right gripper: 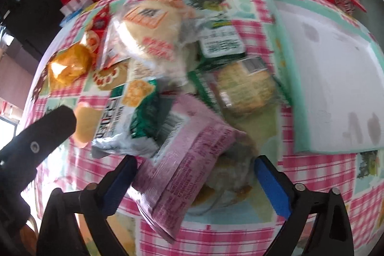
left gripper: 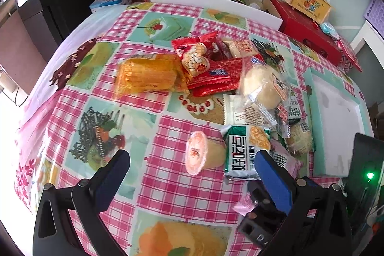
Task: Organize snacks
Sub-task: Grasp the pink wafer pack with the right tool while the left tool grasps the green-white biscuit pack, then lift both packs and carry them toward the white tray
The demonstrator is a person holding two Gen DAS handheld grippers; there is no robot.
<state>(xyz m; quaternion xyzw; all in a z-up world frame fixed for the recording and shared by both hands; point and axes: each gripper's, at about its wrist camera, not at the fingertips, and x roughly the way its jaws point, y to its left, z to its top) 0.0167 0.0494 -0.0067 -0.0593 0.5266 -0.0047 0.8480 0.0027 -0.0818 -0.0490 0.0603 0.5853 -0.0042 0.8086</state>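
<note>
Two tools open, right tool (right gripper: 194,174) straddling pink packet (right gripper: 187,160), long axis slanting away rightward, unpinched

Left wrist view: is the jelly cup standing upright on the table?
No, the jelly cup lies on its side on the checked cloth, its orange foil lid facing sideways, beside the green-and-white packet.

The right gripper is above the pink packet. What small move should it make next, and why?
Probably lower the right gripper a little further and then close it on the pink packet. The packet already lies between its open fingers, but the pads do not seem to press on it yet. The empty mint-edged box beside the pile looks like the likely place for it.
</note>
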